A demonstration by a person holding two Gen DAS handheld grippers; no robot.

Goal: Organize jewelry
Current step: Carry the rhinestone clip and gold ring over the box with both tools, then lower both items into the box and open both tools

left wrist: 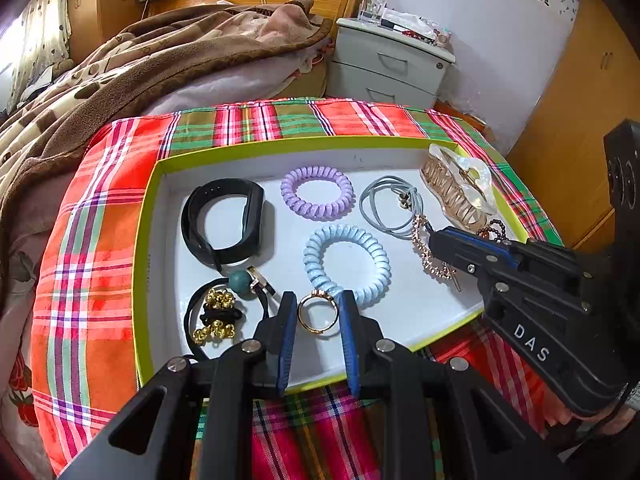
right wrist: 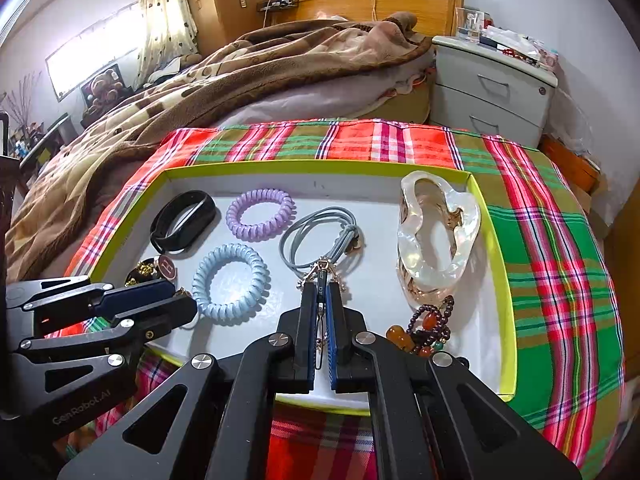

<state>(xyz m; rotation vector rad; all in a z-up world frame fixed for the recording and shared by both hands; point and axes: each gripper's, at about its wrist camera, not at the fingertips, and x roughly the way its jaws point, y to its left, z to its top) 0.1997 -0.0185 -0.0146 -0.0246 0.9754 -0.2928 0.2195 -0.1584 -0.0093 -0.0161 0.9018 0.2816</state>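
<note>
Gold ring (left wrist: 318, 313) pinched by left hand-held gripper (left wrist: 318, 314), angled down over tray (left wrist: 280, 145)

Both tilt downward: left gripper (left wrist: 318, 314) partly parted, right gripper (right wrist: 320, 292) pressed closed.

Glossy gold metal ring (left wrist: 318, 312), smooth plastic coil ties (left wrist: 347, 264), woven plaid cloth (left wrist: 92, 240), matt white tray (left wrist: 400, 312).

Bright daylight floods from the curtained window (right wrist: 96, 52), overexposing it, while fisheye bending and dark vignetting mark the edges.
</note>
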